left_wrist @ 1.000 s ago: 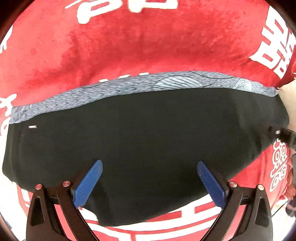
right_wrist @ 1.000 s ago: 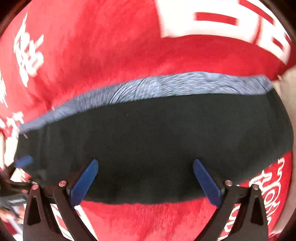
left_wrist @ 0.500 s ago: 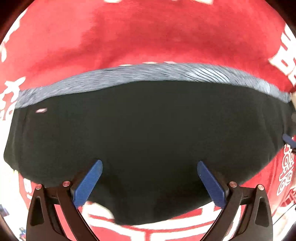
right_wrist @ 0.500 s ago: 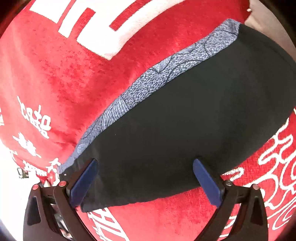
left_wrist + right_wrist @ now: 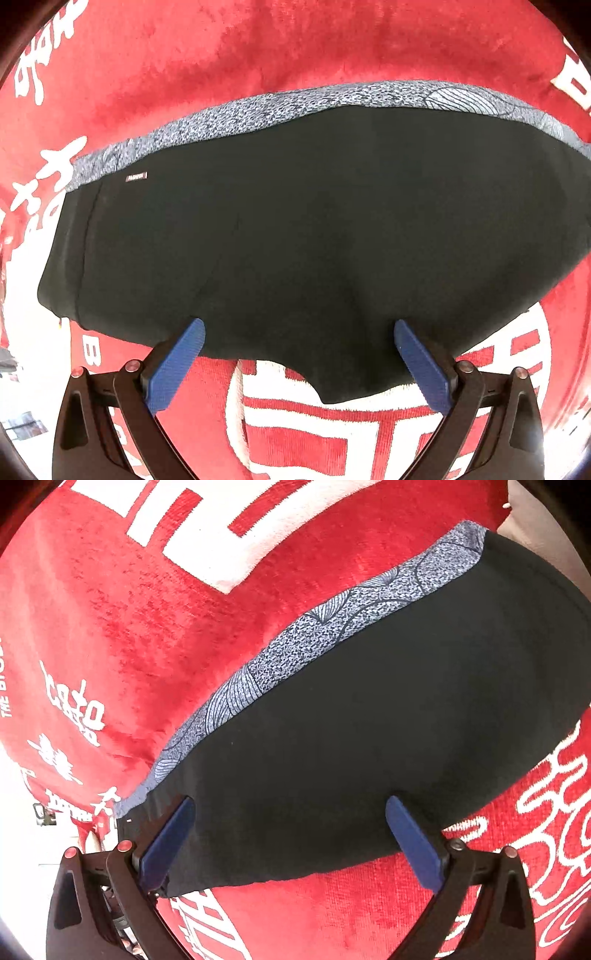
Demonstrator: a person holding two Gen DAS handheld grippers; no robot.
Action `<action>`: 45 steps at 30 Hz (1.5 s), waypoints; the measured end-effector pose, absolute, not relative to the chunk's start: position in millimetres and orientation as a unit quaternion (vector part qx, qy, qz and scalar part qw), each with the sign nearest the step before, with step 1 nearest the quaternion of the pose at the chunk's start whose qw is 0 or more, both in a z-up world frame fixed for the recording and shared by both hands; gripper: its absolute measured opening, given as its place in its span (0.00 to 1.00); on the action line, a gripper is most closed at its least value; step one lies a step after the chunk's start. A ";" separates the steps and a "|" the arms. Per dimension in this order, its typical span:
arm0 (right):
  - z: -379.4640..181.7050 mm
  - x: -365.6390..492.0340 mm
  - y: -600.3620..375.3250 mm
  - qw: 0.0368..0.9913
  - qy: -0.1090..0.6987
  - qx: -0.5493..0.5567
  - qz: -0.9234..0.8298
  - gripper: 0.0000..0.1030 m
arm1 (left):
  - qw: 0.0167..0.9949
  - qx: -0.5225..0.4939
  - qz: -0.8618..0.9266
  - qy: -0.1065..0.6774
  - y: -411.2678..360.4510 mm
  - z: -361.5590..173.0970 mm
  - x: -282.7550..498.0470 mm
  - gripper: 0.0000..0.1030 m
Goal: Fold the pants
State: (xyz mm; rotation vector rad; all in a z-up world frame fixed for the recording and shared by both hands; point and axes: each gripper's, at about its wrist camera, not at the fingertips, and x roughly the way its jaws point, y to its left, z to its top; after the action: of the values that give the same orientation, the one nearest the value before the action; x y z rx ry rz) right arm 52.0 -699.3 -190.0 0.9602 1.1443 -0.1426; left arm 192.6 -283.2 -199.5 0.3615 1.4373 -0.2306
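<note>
Black pants [image 5: 314, 229] lie flat on red blanket [image 5: 295, 48], just ahead of both tongs | left gripper [image 5: 299, 334] and right gripper [image 5: 290, 812] spread wide, empty | cloth likely soft, light, limp; best pinched at near hem corners

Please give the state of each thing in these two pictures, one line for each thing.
Pants: spread flat on the blanket, not yet folded.
Waistband: patterned grey, flat along the far edge.
Blanket: red, spread under the pants.
Left gripper: jaws open over the near edge, holding nothing.
Right gripper: jaws open over the pants, holding nothing.
</note>
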 end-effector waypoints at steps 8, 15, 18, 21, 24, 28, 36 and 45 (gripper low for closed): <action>-191.4 55.1 -694.6 0.734 0.538 0.411 -0.056 1.00 | 0.730 0.163 -0.096 0.657 -288.4 -180.8 191.3 1.00; -190.2 59.3 -689.5 0.735 0.559 0.383 -0.040 1.00 | 0.733 0.177 -0.105 0.648 -312.4 -168.7 190.0 1.00; -191.3 53.1 -693.9 0.735 0.539 0.409 -0.046 1.00 | 0.733 0.179 -0.107 0.648 -318.4 -169.0 188.0 1.00; -190.4 51.2 -697.5 0.728 0.535 0.425 -0.048 1.00 | 0.733 0.186 -0.108 0.645 -323.4 -167.8 185.3 1.00; -181.2 52.3 -696.6 0.729 0.538 0.418 -0.059 1.00 | 0.733 0.192 -0.110 0.643 -323.7 -169.0 186.6 1.00; -163.6 55.0 -690.0 0.753 0.534 0.377 -0.066 0.98 | 0.734 0.201 -0.111 0.639 -331.7 -165.5 185.5 1.00; -182.2 75.1 -673.6 0.751 0.591 0.287 -0.067 0.38 | 0.737 0.216 -0.120 0.629 -352.4 -159.3 181.1 1.00; -178.6 68.8 -686.3 0.745 0.574 0.335 -0.050 0.40 | 0.735 0.208 -0.137 0.630 -381.1 -145.5 177.3 1.00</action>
State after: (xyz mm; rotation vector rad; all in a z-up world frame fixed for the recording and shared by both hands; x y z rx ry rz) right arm 68.8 -686.3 -178.6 0.7336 1.2575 -0.1106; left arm 177.3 -381.1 -145.5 0.4566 1.3855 -0.3006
